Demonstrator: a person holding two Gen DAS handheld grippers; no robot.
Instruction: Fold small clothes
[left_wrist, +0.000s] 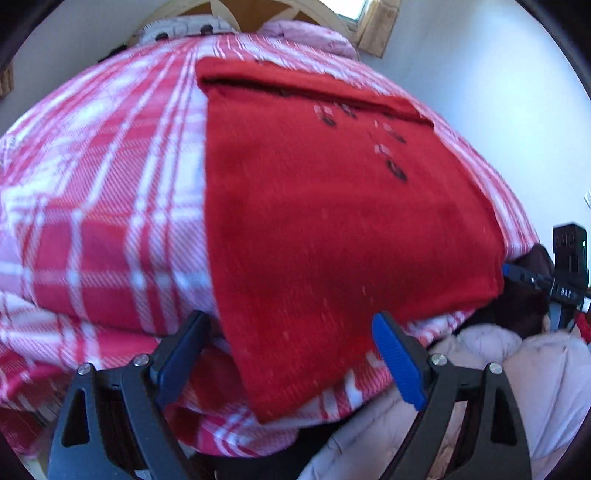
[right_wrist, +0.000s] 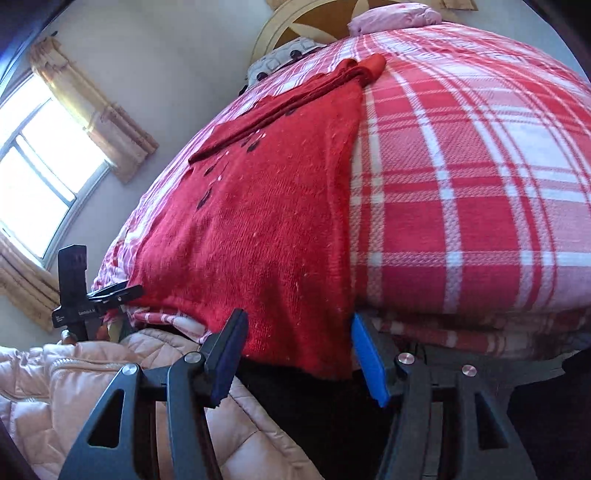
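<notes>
A red knit sweater (left_wrist: 332, 221) with small dark marks lies flat on a bed with a red and white plaid blanket (left_wrist: 103, 192). A sleeve lies folded across its far end. Its near hem hangs over the bed's edge. My left gripper (left_wrist: 291, 332) is open, its jaws wide on either side of the sweater's near left corner. My right gripper (right_wrist: 299, 332) is open, its jaws on either side of the near right corner of the sweater (right_wrist: 258, 229). The right gripper also shows at the right edge of the left wrist view (left_wrist: 517, 273), and the left gripper at the left of the right wrist view (right_wrist: 129, 291).
The plaid blanket (right_wrist: 461, 184) covers the whole bed. A pale pink puffer jacket (right_wrist: 74, 376) is below the bed's edge, also in the left wrist view (left_wrist: 517, 369). Pillows (right_wrist: 395, 16) and a wooden headboard (right_wrist: 314, 18) are at the far end. A curtained window (right_wrist: 44, 166) is at left.
</notes>
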